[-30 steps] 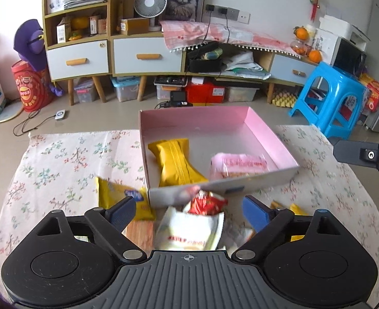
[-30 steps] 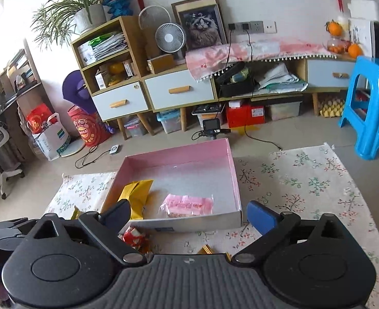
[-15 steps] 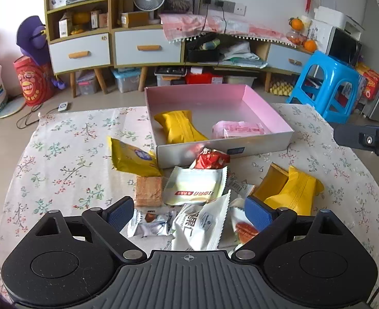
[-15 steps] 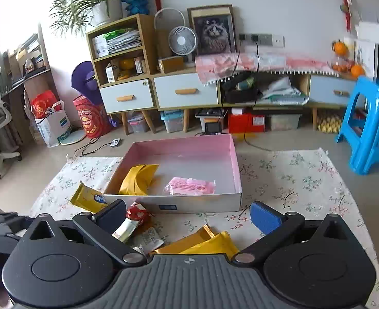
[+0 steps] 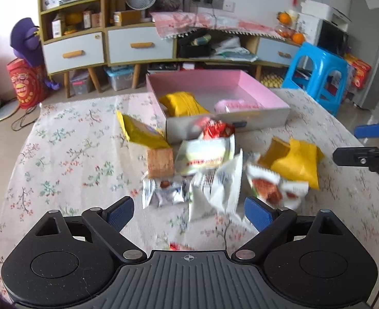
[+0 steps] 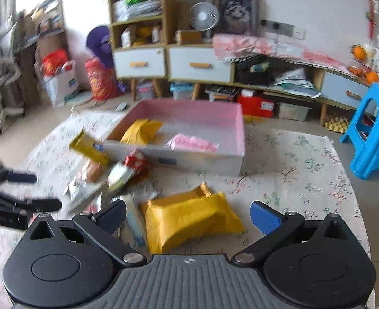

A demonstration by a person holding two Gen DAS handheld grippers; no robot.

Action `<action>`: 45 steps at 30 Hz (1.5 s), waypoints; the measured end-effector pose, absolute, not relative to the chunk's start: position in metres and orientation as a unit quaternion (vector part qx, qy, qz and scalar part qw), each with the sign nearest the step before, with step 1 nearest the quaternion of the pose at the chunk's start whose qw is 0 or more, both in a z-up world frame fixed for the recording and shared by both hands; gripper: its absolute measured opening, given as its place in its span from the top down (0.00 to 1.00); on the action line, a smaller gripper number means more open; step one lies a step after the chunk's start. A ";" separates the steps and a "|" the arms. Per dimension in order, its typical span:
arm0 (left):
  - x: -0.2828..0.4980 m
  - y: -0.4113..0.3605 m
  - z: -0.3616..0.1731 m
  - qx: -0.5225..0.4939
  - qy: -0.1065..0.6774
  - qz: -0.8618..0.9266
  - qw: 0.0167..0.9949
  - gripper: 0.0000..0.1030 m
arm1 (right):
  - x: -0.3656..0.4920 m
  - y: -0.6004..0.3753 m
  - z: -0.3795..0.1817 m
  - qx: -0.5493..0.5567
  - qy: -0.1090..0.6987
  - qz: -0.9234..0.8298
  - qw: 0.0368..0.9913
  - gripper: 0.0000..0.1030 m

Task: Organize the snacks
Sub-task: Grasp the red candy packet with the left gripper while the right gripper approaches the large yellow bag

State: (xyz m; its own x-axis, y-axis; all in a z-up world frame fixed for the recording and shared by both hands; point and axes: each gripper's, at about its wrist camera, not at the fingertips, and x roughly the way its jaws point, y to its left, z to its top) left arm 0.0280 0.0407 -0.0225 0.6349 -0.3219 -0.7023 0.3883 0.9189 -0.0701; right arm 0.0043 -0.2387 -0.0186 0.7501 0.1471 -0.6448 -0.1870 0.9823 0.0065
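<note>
The left claw (image 5: 188,212) stands wide open with nothing between its blue pads, low over the near edge of the flowered surface (image 5: 68,154). Just ahead of it, between the fingertips' line and the box, lies the heap of snacks: a white packet (image 5: 216,193) folded upward near the middle, a small silver wrapped sweet (image 5: 163,193) to its left, a white packet with a red picture (image 5: 274,189) just beside the right pad, a brown biscuit block (image 5: 160,163), a white-green packet (image 5: 207,154) and a red wrapper (image 5: 216,130) touching the box front. A yellow bag (image 5: 296,164) lies to the right, a flat yellow packet (image 5: 138,131) to the left, leaning at the box corner.

The right claw (image 6: 188,217) is likewise spread wide and empty; the yellow bag (image 6: 189,219) sits right between its fingers, close under them, though I cannot tell whether they touch it.

Beyond the heap, the pink box (image 5: 256,90) holds a yellow bag (image 5: 183,103) and a pink packet (image 5: 238,106).
</note>
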 end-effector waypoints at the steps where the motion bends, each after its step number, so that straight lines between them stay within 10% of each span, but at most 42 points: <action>1: 0.026 0.042 -0.024 0.048 0.382 -0.204 0.900 0.08 | 0.002 -0.236 -0.022 -0.040 0.343 0.094 0.934 0.09; 22: 0.016 0.049 -0.041 0.137 0.445 -0.254 0.848 0.14 | 0.049 -0.253 -0.055 0.110 0.428 -0.006 0.897 0.09; 38: 0.027 0.060 -0.051 0.117 0.474 -0.193 0.851 0.62 | 0.052 -0.248 -0.078 0.069 0.479 -0.031 0.875 0.19; 45: 0.030 0.059 -0.049 0.097 0.468 -0.177 0.860 0.74 | 0.045 -0.260 -0.081 0.060 0.491 -0.039 0.868 0.44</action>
